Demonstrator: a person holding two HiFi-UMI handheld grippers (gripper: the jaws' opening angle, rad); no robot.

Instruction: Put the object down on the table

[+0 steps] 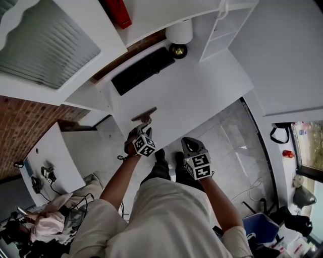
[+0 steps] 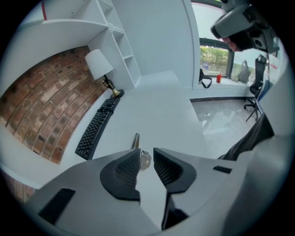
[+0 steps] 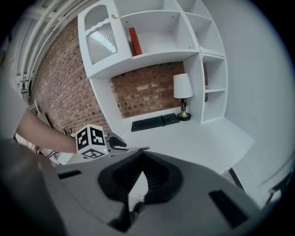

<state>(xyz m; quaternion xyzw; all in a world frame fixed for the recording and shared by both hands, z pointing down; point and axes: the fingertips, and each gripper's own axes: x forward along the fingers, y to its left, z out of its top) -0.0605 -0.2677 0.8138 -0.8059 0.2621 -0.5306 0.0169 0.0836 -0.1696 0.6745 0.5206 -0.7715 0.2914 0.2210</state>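
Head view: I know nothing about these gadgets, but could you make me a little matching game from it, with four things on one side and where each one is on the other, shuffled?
Things:
1 keyboard
2 lamp
3 red book
4 thin flat object

Places:
A on a shelf above the desk
B at the tips of the left gripper
C lying along the back of the desk
D standing in the desk's corner

Pairs: 1-C, 2-D, 3-A, 4-B
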